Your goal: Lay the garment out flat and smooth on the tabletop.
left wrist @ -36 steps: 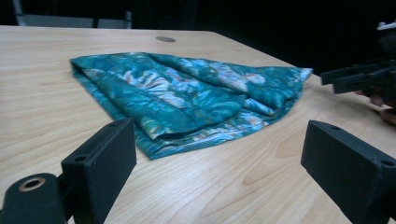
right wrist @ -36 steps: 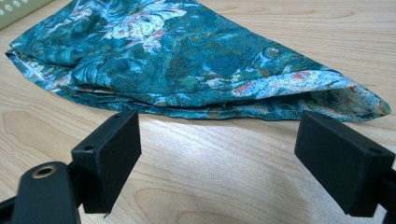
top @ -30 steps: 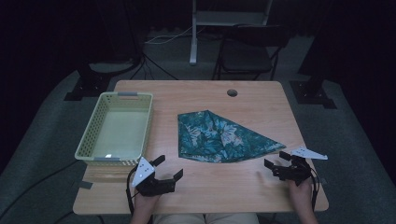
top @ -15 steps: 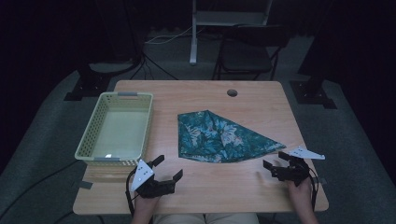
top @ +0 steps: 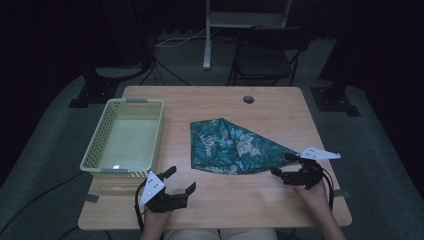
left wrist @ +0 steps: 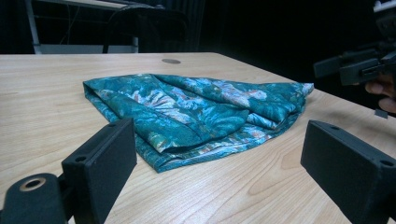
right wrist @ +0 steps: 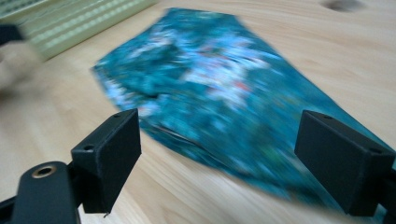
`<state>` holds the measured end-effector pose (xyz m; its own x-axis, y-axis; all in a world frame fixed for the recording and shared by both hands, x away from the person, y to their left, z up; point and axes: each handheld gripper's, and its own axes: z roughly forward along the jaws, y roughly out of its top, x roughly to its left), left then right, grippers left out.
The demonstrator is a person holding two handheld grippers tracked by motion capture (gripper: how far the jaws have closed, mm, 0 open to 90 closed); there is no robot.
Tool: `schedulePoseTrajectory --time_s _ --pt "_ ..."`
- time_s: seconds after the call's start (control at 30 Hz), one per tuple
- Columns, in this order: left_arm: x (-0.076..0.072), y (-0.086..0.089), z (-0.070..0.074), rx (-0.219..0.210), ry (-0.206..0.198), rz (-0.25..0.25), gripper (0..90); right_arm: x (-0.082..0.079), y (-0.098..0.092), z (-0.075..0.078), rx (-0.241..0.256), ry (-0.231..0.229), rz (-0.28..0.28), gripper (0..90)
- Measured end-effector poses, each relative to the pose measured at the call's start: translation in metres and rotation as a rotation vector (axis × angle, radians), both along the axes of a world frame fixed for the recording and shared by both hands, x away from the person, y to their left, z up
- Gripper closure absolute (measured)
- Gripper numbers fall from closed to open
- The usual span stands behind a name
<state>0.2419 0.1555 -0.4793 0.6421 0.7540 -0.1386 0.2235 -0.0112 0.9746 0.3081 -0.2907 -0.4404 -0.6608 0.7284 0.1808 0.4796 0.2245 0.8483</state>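
A teal cloth with a leaf print [top: 232, 147] lies folded in a rough triangle on the middle of the wooden table [top: 280, 107]. My left gripper [top: 181, 180] rests open near the front edge, a short way left of and in front of the cloth. In the left gripper view the cloth [left wrist: 196, 109] lies ahead beyond the wide-apart jaws of the left gripper [left wrist: 219, 163]. My right gripper [top: 283, 164] is open at the cloth's pointed right corner. In the right gripper view the cloth [right wrist: 219, 93] is blurred, just past the open right gripper [right wrist: 219, 149].
A pale green slotted basket [top: 95, 145] stands on the table's left side with nothing inside. A round cable hole [top: 248, 99] is near the far edge. A dark chair [top: 270, 50] and stand legs sit behind the table. The other gripper [left wrist: 355, 65] shows at upper right.
My right gripper has edged left toward the cloth's right corner and is still moving, which blurs its view. The left gripper has stayed put.
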Motion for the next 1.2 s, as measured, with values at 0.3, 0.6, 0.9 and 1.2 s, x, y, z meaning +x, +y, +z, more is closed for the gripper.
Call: schedulePoseTrajectory --time_s 0.3,0.6,0.9,1.2 --pt "0.001 -0.001 0.000 0.005 0.008 0.006 11.5 0.032 0.076 -0.003 -0.258 0.031 0.235 32.9" --pt "0.002 0.001 0.000 -0.010 0.021 0.009 11.5 0.052 0.087 -0.022 -0.335 0.099 0.258 61.6" --pt "0.001 0.001 0.000 -0.006 0.016 0.013 11.5 0.024 0.094 -0.020 -0.351 0.120 0.385 82.7" --pt "0.000 0.001 0.000 -0.012 0.010 0.020 11.5 -0.014 0.102 -0.021 -0.313 0.143 0.550 83.5"
